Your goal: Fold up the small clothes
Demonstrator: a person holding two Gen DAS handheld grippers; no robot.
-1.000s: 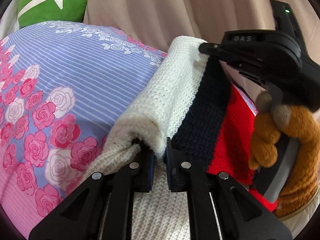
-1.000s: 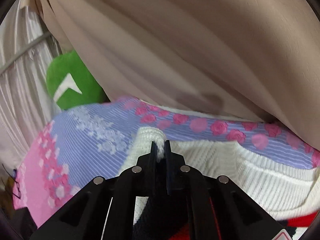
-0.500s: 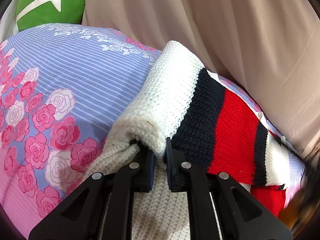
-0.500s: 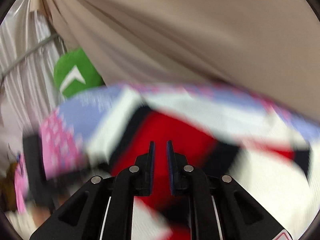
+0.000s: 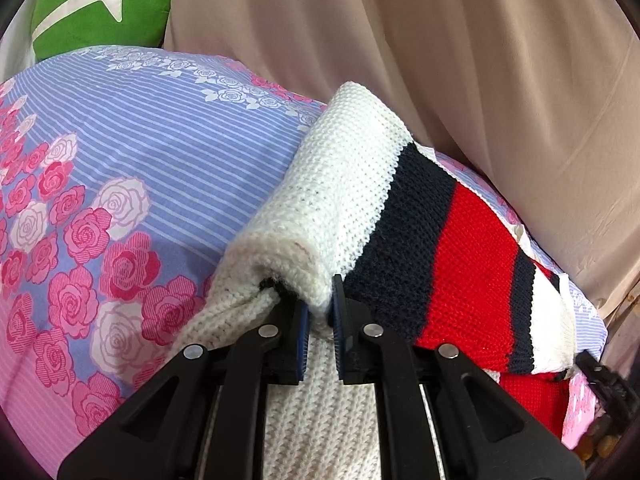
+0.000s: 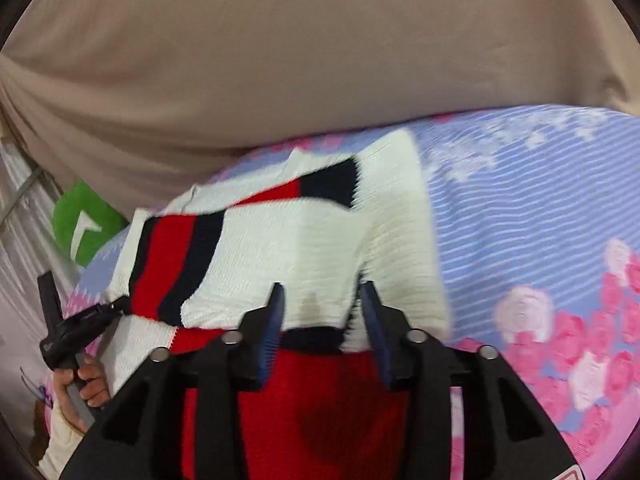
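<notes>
Left tongs (image 5: 319, 322) pinch the knit sweater (image 5: 348, 200) (right tongs (image 6: 320, 312) opening)

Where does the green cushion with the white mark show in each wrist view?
Left wrist view: the green cushion sits in the top left corner, behind the floral bedspread.
Right wrist view: the same cushion shows at the left edge, about halfway down, beyond the striped sweater.
Shared landmark: the beige curtain hangs behind the bed in both.

Folded white knit sweater (image 5: 344, 200) with navy-and-red stripes, on the floral bedsheet (image 5: 160, 168)
</notes>
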